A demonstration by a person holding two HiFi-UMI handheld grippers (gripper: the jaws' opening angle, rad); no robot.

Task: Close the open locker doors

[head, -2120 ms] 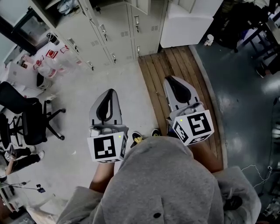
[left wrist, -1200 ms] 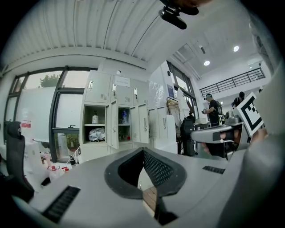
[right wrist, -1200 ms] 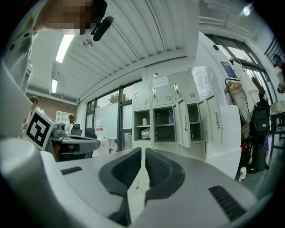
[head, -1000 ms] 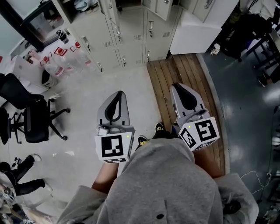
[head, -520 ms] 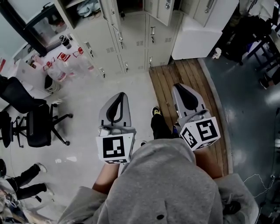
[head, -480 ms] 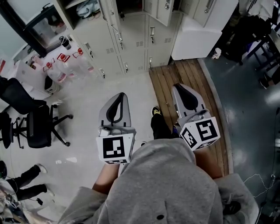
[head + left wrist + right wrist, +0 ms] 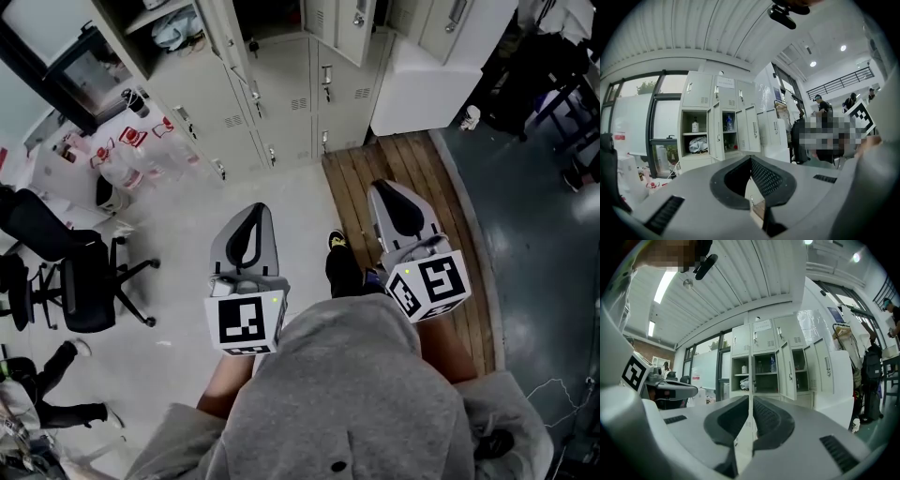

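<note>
A bank of pale grey lockers (image 7: 281, 84) stands ahead at the top of the head view. Several upper doors hang open: one (image 7: 228, 42) on the left, one (image 7: 353, 26) in the middle, one (image 7: 452, 21) on the right. In the left gripper view the open compartments (image 7: 695, 135) hold a bottle and a bag, with a door (image 7: 752, 128) swung out. The right gripper view shows the same open shelves (image 7: 766, 372) and a door (image 7: 788, 369). My left gripper (image 7: 247, 214) and right gripper (image 7: 384, 187) point at the lockers from well short of them. Both are shut with nothing between their jaws.
A black office chair (image 7: 80, 281) stands at the left, shrink-wrapped water bottles (image 7: 141, 145) beside the lockers. A wooden platform (image 7: 427, 216) runs under my right gripper to a white cabinet (image 7: 431, 84). Dark bags (image 7: 534, 66) sit far right. Another person's legs (image 7: 52, 398) show lower left.
Both grippers and the camera have moved forward toward the lockers, which now show more of their open upper compartments. A foot has stepped ahead between the grippers.
</note>
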